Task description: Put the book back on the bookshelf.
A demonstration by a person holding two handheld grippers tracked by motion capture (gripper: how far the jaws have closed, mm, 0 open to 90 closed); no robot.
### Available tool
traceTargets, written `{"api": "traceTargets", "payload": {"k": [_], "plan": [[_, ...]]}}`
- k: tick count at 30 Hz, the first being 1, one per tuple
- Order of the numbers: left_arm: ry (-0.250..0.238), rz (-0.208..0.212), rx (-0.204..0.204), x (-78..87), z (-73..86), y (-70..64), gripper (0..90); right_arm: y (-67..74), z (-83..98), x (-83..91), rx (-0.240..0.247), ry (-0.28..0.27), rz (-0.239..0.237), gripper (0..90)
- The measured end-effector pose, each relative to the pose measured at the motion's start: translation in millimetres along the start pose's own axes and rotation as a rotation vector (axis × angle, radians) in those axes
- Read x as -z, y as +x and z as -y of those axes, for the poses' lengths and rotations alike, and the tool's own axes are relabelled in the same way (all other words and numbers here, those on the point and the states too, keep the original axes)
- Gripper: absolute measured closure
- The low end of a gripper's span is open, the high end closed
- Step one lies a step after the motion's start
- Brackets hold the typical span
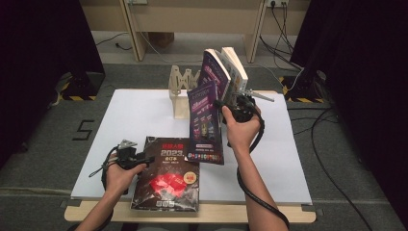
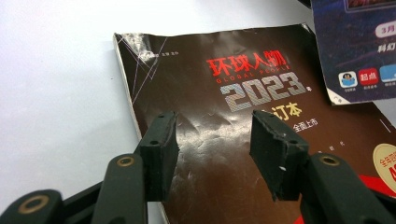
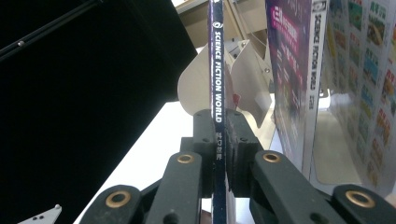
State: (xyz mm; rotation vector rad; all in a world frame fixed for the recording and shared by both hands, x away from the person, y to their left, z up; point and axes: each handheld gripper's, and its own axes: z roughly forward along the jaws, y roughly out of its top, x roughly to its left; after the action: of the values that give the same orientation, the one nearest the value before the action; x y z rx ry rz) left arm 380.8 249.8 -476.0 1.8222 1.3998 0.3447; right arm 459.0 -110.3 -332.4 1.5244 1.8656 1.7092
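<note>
Nearest to us, at the front edge of the table [image 1: 288, 159], our left gripper [image 1: 144, 160] hovers with its jaws spread wide and nothing between them. Through the left gripper view we look past the two black pads [image 2: 161, 144] onto the dark-covered magazine [image 2: 224, 140] that lies flat beneath them, its cover creased, red and silver lettering reading "2023" across the top. We cannot tell whether the pads touch the cover. From the high view this dark magazine [image 1: 168, 175] lies flat on the white table surface, its near edge close to the table's front edge, our left hand [image 1: 118, 175] at its left side.

Further out, our right gripper [image 1: 230, 107] is pressed tight on the spine of a thin purple magazine [image 1: 206, 125], pinching it and holding it upright above the table. In the right gripper view the jaws close on the narrow blue spine [image 3: 217, 93], which bears the words "SCIENCE FICTION WORLD" and rises straight up between them. In the high view the lower corner of the purple magazine hangs over the top right corner of the dark one.

Beyond the held magazine, two more books [image 1: 223, 72] stand upright and lean together, just beside our right gripper. Behind them, a wooden accordion rack [image 1: 184, 89] stands at the far side of the table.
</note>
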Motion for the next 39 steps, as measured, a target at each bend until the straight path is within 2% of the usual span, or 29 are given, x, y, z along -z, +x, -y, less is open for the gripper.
{"api": "traceTargets", "payload": {"k": [20, 33, 39], "plan": [[0.003, 0.0, 0.001, 0.7, 0.6, 1.8, 50.6, 1.4, -27.8, -4.5, 0.023, -0.07, 0.031, 84.7], [0.002, -0.001, -0.001, 0.9, 0.2, 2.3, 50.6, -2.8, -38.5, -12.2, 0.015, -0.079, 0.056, 84.6], [0.001, 0.005, 0.001, 0.1, 0.5, 2.1, 50.7, -3.0, -45.7, -14.8, 0.027, -0.1, 0.065, 84.6]]}}
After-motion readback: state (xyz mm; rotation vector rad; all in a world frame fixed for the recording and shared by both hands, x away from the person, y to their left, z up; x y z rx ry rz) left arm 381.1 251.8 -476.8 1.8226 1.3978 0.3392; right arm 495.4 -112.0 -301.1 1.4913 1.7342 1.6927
